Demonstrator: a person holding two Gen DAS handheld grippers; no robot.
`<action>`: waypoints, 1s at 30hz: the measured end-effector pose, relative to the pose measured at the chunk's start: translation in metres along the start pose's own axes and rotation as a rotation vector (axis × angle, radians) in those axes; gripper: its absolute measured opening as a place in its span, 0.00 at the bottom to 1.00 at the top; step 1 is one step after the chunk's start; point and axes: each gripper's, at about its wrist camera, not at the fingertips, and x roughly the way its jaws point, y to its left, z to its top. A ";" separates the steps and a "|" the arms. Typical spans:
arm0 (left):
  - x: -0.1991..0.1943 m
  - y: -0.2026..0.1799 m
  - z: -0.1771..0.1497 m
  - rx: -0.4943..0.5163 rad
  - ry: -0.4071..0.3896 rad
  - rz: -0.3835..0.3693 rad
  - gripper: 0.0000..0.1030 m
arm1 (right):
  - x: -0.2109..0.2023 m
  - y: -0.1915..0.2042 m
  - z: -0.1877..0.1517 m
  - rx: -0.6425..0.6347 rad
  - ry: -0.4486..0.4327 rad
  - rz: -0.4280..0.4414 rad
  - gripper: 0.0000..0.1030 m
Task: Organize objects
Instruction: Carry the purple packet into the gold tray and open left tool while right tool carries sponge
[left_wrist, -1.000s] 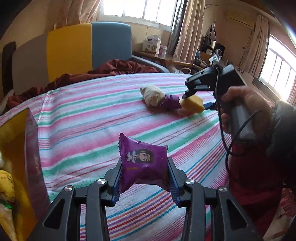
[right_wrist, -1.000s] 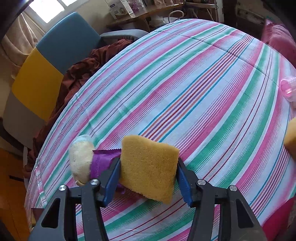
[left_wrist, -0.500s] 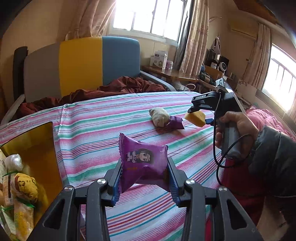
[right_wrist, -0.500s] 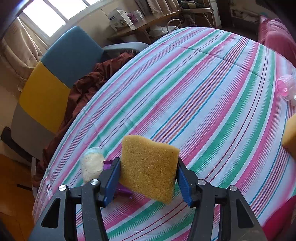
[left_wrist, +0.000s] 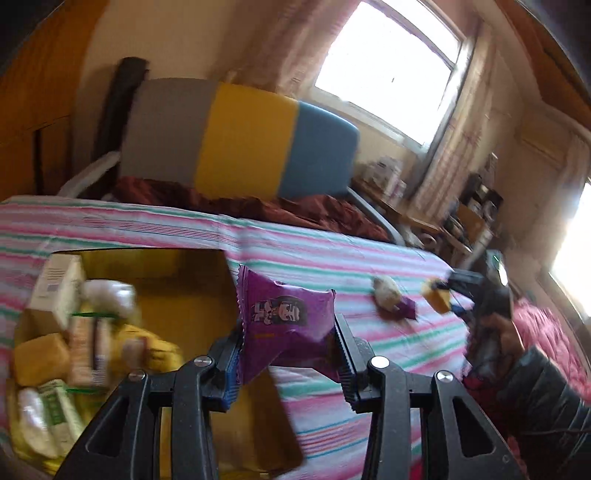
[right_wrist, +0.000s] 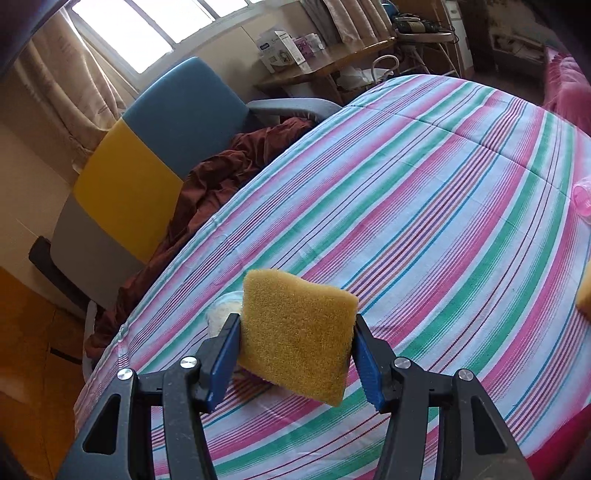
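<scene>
My left gripper (left_wrist: 286, 354) is shut on a purple snack packet (left_wrist: 286, 319) with a cartoon figure, held above the striped bedspread beside an open yellow box (left_wrist: 177, 291). The box holds several packets and a sponge. My right gripper (right_wrist: 295, 354) is shut on a yellow sponge (right_wrist: 297, 334), lifted over the bedspread; in the left wrist view this sponge (left_wrist: 437, 297) shows far right, in the gripper a person's hand holds. A whitish wrapped bun (left_wrist: 386, 291) and a purple packet (left_wrist: 406, 308) lie on the bed near it. The bun (right_wrist: 221, 314) peeks out behind the sponge.
A grey, yellow and blue chair (left_wrist: 240, 136) with a dark red cloth (right_wrist: 207, 184) stands past the bed's far edge. A pink item (right_wrist: 581, 199) and another yellow piece (right_wrist: 585, 295) lie at the right edge of the bedspread (right_wrist: 443, 206). A cluttered desk (right_wrist: 325, 62) stands by the window.
The left gripper swung left and rose with the purple packet, rolling, so the yellow box came fully into view. The right gripper lifted the sponge a little.
</scene>
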 end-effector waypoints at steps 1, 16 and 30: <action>-0.004 0.014 0.002 -0.018 -0.012 0.035 0.41 | 0.000 0.001 -0.001 -0.005 0.001 0.008 0.57; 0.063 0.098 0.026 -0.179 0.120 0.126 0.41 | -0.003 0.019 -0.005 -0.093 0.007 0.073 0.57; 0.142 0.133 0.014 -0.209 0.356 0.283 0.43 | 0.000 0.028 -0.007 -0.161 0.015 0.073 0.57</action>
